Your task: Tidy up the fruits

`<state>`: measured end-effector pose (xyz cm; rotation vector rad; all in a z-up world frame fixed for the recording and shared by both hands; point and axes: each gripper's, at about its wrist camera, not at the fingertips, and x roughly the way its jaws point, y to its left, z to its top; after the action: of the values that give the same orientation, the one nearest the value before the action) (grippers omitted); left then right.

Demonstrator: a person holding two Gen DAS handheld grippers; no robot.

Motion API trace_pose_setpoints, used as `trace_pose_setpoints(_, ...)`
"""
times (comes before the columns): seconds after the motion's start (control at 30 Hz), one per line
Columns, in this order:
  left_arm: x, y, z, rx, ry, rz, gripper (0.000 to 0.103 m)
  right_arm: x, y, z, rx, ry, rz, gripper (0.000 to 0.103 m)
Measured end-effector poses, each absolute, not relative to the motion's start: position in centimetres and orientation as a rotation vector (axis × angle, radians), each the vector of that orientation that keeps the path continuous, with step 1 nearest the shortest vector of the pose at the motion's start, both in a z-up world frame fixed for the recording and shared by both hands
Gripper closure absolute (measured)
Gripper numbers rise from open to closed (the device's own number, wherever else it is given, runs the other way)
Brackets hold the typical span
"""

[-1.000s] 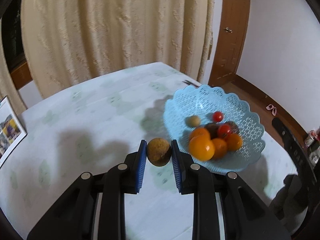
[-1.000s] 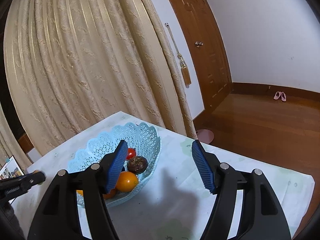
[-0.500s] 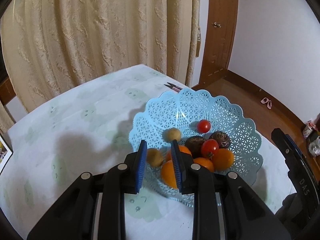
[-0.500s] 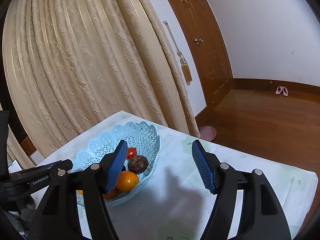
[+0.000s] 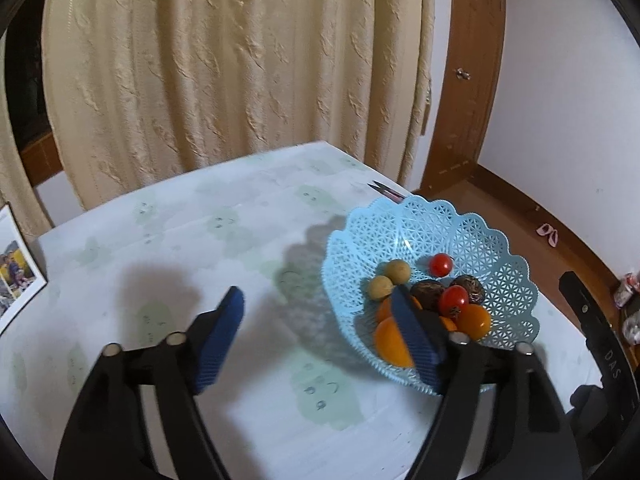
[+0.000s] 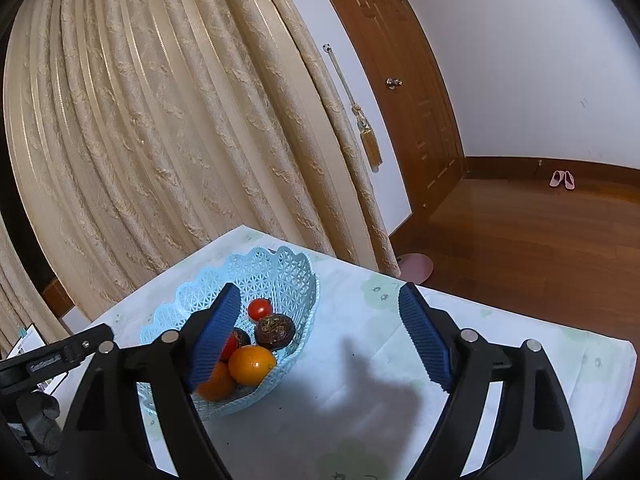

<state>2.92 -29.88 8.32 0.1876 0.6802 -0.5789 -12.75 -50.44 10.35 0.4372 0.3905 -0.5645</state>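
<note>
Left wrist view showed the left gripper (image 5: pixel 318 320) wide open with nothing between its blue pads. Its left pad hung over the table (image 5: pixel 200 240) in the lower middle of the frame. Its right pad sat in front of the blue basket (image 5: pixel 516 276) at the right of the frame.

All the fruit I could see was in the basket. Two small tan fruits (image 5: pixel 388 278) lay side by side near the left of the pile. A red tomato (image 5: pixel 441 264) sat apart at the back. Oranges (image 5: pixel 394 340), dark brown fruits (image 5: pixel 468 284) and another tomato were bunched at the front.

Right wrist view showed the right gripper (image 6: pixel 318 340) open too, and empty. It hung over the table in the lower half of the frame, with the basket just behind its left pad.

I saw no loose fruit on the table, so the job looked nearly done.

Some things could go wrong, I think. The left gripper's right pad was very near the basket rim. A sideways bump could tip the light basket. The round fruits could then roll out and fall off the table edge. The pile at the front was crowded, so a poke there could knock a tomato loose.
</note>
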Motion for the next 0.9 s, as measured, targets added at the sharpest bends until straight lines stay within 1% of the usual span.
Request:
trace_pose_setpoints(0.03,2.6,-29.6,8.5,0.191,0.667,-0.568,0.020,-12.8,-50.5,10.4,0.438,0.389,-0.564,0.017)
trace_pose_setpoints(0.1,2.1,-29.3,8.6,0.205,0.645,-0.553,0.017,-12.8,-50.5,10.3,0.444,0.386,-0.556,0.010)
trace_pose_setpoints(0.17,1.4,-29.0,8.7,0.226,0.620,-0.531,0.013,-12.7,-50.4,10.4,0.443,0.384,-0.548,0.010)
trace_pose_setpoints(0.27,0.5,-28.6,8.7,0.244,0.590,-0.512,0.013,-12.7,-50.0,10.6,0.430,0.379,-0.542,0.008)
trace_pose_setpoints(0.43,-0.7,-27.9,8.6,0.250,0.565,-0.495,0.012,-13.1,-48.8,10.9,0.392,0.375,-0.540,0.006)
trace_pose_setpoints(0.9,-2.0,-26.9,8.8,0.258,0.509,-0.457,0.012,-13.4,-46.5,10.9,0.317,0.422,-0.519,0.005)
